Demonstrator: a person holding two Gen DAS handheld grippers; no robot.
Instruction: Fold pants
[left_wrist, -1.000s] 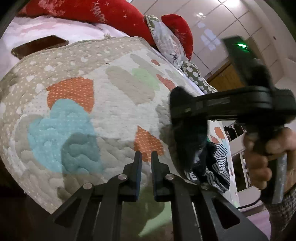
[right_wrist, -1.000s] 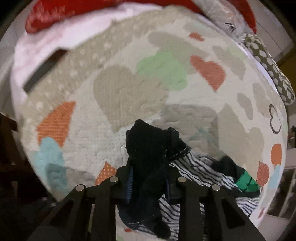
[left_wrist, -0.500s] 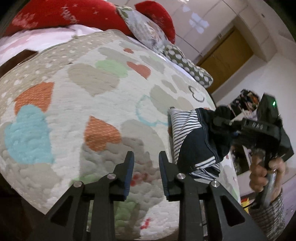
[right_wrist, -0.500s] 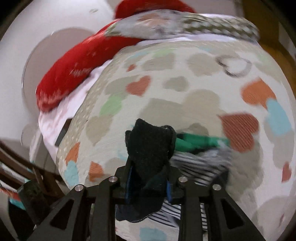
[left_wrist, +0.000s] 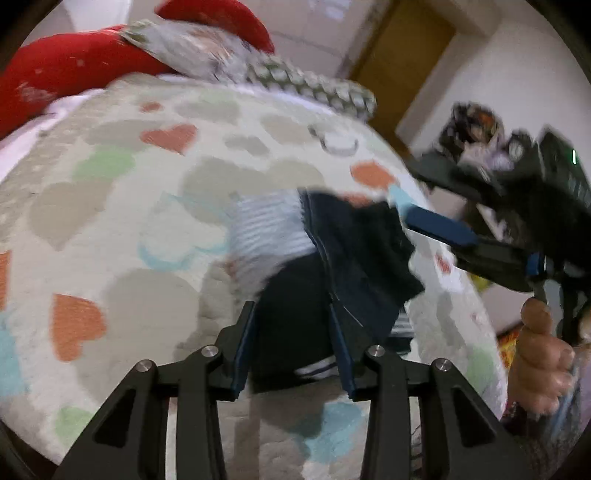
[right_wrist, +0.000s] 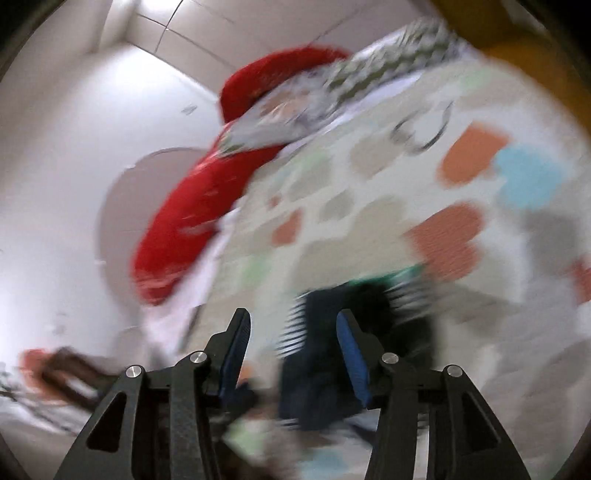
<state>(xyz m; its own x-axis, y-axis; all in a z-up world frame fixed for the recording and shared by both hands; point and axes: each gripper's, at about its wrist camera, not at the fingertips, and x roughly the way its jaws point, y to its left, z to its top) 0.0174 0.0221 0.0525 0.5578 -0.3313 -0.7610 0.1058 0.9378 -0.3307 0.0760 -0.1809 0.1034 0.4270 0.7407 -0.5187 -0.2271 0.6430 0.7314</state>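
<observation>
The pants (left_wrist: 332, 258), dark navy with white-striped parts, lie bunched on the heart-patterned quilt (left_wrist: 147, 229). My left gripper (left_wrist: 291, 314) is open, its fingers on either side of the near dark part of the pants. My right gripper (right_wrist: 291, 321) is open and empty; the pants (right_wrist: 332, 332) lie just beyond it, blurred. In the left wrist view the right gripper (left_wrist: 424, 214) sits at the pants' right edge with its jaws apart.
Red pillows (left_wrist: 74, 70) and patterned cushions (left_wrist: 306, 88) line the far end of the bed. A wooden door (left_wrist: 402, 62) stands beyond. The bed's edge runs along the near side. The right wrist view is heavily motion-blurred.
My right gripper has let go of the dark pants and opened. My left gripper has opened wide and moved up to the pants. Both cameras have swung.
</observation>
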